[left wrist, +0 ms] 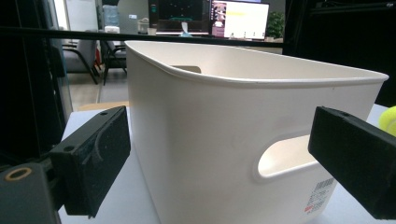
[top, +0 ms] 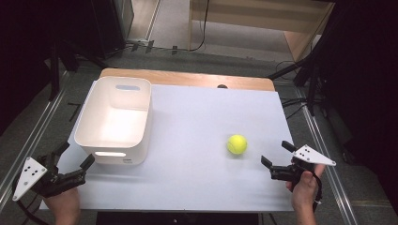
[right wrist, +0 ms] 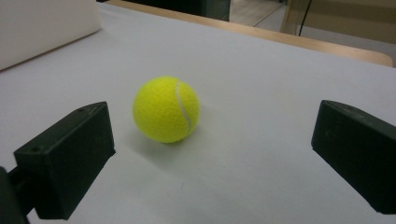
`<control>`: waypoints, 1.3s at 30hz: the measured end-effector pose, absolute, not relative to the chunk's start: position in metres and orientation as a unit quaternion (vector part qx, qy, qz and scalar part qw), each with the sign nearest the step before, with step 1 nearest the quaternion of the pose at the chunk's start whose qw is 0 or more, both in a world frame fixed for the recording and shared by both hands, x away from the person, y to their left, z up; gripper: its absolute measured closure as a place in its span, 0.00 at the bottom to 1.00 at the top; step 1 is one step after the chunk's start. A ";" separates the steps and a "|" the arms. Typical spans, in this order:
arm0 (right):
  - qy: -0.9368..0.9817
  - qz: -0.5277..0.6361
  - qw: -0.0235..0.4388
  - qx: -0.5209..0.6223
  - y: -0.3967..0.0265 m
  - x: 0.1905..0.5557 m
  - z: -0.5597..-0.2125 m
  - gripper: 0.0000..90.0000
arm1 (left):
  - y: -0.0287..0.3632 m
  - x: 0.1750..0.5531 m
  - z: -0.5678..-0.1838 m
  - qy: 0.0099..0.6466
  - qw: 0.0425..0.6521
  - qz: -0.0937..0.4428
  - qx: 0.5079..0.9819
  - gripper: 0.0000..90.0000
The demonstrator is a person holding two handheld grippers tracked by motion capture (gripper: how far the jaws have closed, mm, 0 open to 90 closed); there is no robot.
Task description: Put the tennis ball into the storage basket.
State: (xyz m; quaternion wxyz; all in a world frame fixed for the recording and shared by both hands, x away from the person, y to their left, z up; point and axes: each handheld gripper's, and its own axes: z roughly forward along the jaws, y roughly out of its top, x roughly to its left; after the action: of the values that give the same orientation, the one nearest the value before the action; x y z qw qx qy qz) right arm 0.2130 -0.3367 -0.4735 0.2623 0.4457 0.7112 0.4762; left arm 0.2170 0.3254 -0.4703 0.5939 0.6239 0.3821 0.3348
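A yellow tennis ball (top: 237, 144) lies on the white tabletop (top: 197, 117), right of centre. My right gripper (top: 277, 153) is open just right of it, near the table's right edge; in the right gripper view the ball (right wrist: 166, 109) sits ahead of the wide-apart jaws, closer to the left one, untouched. An empty white plastic bin (top: 123, 80) with handle slots stands at the left. My left gripper (top: 75, 155) is open at the front left corner, short of the bin's near wall (left wrist: 210, 140). A sliver of the ball (left wrist: 388, 119) shows past the bin.
A wooden strip (top: 187, 78) runs along the table's far edge. Metal rails (top: 28, 140) flank the table on the floor, with dark stands and cables at the back right. A corner of the bin (right wrist: 42, 28) shows far left in the right gripper view.
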 end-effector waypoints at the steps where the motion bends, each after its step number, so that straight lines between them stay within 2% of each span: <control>1: 0.713 0.476 0.259 0.444 -0.335 0.214 -0.473 0.00 | 0.325 0.217 -0.470 0.382 0.594 0.335 0.624 0.06; 26: 0.747 0.458 0.228 0.425 -0.312 0.237 -0.463 0.00 | 0.326 0.217 -0.470 0.382 0.594 0.334 0.624 0.06; 39: 0.771 0.440 0.186 0.421 -0.298 0.251 -0.458 0.00 | 0.326 0.217 -0.470 0.382 0.595 0.334 0.623 0.06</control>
State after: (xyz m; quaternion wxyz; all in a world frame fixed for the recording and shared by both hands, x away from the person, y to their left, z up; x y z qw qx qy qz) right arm 0.2513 -0.2985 -0.4575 0.1864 0.4211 0.7710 0.4399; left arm 0.2168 0.3255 -0.4702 0.5951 0.6234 0.3818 0.3339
